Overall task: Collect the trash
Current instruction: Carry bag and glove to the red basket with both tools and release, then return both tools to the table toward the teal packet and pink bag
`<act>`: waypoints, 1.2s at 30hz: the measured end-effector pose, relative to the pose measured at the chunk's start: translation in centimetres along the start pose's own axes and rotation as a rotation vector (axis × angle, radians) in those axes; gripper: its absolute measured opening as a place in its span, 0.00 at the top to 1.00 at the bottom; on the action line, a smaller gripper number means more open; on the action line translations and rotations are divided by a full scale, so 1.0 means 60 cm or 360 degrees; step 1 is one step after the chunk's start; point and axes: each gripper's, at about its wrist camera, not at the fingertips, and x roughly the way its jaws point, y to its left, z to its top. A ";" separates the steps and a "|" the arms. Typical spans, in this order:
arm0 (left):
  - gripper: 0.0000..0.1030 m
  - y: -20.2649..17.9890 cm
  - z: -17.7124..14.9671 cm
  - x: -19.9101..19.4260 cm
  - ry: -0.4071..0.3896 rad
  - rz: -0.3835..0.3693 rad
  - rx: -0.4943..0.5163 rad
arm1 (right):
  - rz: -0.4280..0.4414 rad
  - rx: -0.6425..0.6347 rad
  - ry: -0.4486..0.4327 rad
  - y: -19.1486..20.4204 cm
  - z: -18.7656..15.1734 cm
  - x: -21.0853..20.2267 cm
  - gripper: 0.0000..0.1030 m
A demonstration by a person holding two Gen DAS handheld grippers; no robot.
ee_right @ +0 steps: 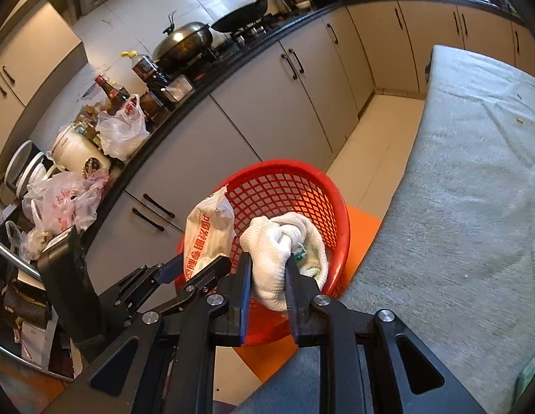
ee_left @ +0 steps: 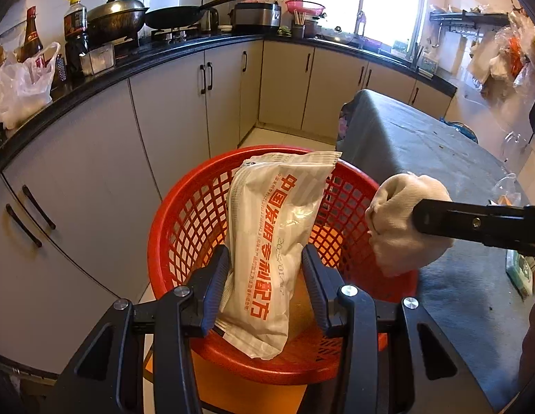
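A red mesh basket (ee_left: pixel 184 227) stands on an orange stool beside the table; it also shows in the right wrist view (ee_right: pixel 302 186). My left gripper (ee_left: pixel 265 269) holds a white food packet with orange print (ee_left: pixel 278 227) over the basket; the left pad touches it, the right pad stands slightly off. The packet also shows in the right wrist view (ee_right: pixel 205 231). My right gripper (ee_right: pixel 267 265) is shut on a crumpled white cloth (ee_right: pixel 278 241) above the basket's near rim. In the left wrist view the cloth (ee_left: pixel 402 220) hangs at the basket's right edge.
A table with a grey cover (ee_right: pixel 474 172) runs along the right. A dark counter (ee_left: pixel 129 65) with woks, bottles and plastic bags curves round the left and back. Cabinets (ee_left: pixel 171 110) stand below it. An orange stool (ee_right: pixel 364 220) carries the basket.
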 end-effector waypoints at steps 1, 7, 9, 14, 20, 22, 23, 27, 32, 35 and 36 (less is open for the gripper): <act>0.58 0.002 0.000 0.002 0.0005 -0.0004 -0.0007 | 0.0001 0.0000 0.0007 -0.002 0.001 0.001 0.76; 0.48 0.007 0.003 -0.004 -0.0024 -0.0004 -0.0038 | -0.0008 -0.0009 -0.0035 -0.004 -0.001 -0.016 0.58; 0.47 0.004 0.002 -0.014 -0.0042 -0.0021 -0.0043 | -0.0002 -0.0007 -0.0066 -0.005 -0.005 -0.035 0.58; 0.41 -0.012 0.001 -0.045 -0.0089 -0.0044 -0.0029 | -0.0010 -0.0021 -0.0124 -0.008 -0.024 -0.077 0.56; 0.35 -0.071 -0.008 -0.089 -0.0161 -0.0105 0.0039 | -0.0045 0.0024 -0.0211 -0.034 -0.056 -0.136 0.50; 0.35 -0.094 -0.012 -0.098 -0.0173 -0.0129 0.0069 | -0.0068 0.0040 -0.0233 -0.045 -0.065 -0.153 0.50; 0.35 -0.107 -0.014 -0.102 -0.0175 -0.0144 0.0087 | -0.0076 0.0056 -0.0249 -0.054 -0.072 -0.165 0.49; 0.35 -0.156 -0.025 -0.107 -0.0158 -0.0199 0.0143 | -0.0090 0.0119 -0.0295 -0.090 -0.097 -0.203 0.50; 0.34 -0.210 -0.037 -0.099 -0.0119 -0.0254 0.0213 | -0.0140 0.0171 -0.0357 -0.128 -0.125 -0.248 0.49; 0.34 -0.244 -0.045 -0.092 -0.0092 -0.0284 0.0256 | -0.0145 0.0247 -0.0393 -0.163 -0.143 -0.279 0.49; 0.34 -0.255 -0.047 -0.089 -0.0084 -0.0295 0.0271 | -0.0151 0.0266 -0.0403 -0.173 -0.147 -0.287 0.49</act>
